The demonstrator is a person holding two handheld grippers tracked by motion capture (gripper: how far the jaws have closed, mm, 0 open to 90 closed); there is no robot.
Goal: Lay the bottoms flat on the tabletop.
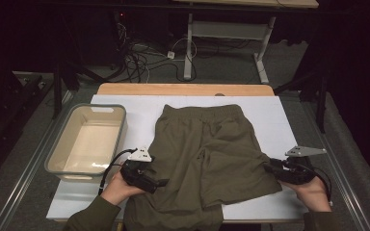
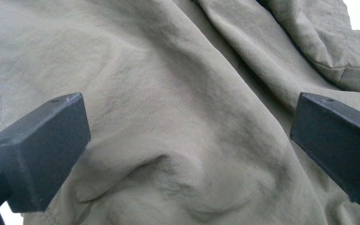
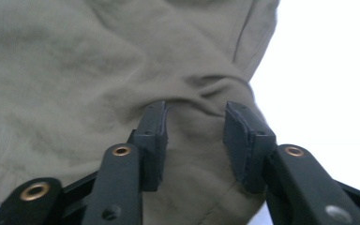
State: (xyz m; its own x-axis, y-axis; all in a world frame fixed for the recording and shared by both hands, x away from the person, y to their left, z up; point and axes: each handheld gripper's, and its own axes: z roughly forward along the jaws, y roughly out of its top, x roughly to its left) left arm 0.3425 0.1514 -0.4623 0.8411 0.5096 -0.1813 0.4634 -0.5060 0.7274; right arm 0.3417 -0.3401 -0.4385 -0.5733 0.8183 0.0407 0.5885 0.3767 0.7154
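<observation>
The left gripper (image 1: 160, 183) rests low on the olive shorts (image 1: 207, 159), near the front-left part of the garment as the high view shows it. In the left gripper view its two black jaws stand wide apart, one at each edge of the picture, with a broad stretch of wrinkled cloth (image 2: 183, 122) lying loose between them — nothing is pinched there. The person's left hand (image 1: 118, 187) holds the tool from behind, and a black cable loops off it toward the bin.

The right gripper (image 1: 269, 168) sits at the right leg of the shorts, at the fabric's outer edge. Its own view (image 3: 194, 140) shows the jaws partly closed, a fold of the cloth (image 3: 122, 70) bunched up between the pads; the fabric sits against the inner faces, but whether the pads really press on it I cannot tell. The person's right hand (image 1: 313, 190) grips the tool near the table's front-right corner, a grey three-cornered plate (image 1: 304, 151) on top.

The shorts lie spread on the white sheet (image 1: 279, 120) that covers the table, waistband toward the far side, the legs toward the person — the near leg hangs a little over the front edge. To the left of the shorts, apart from them, stands a pale rectangular bin (image 1: 60, 149) with a grey rim.
</observation>
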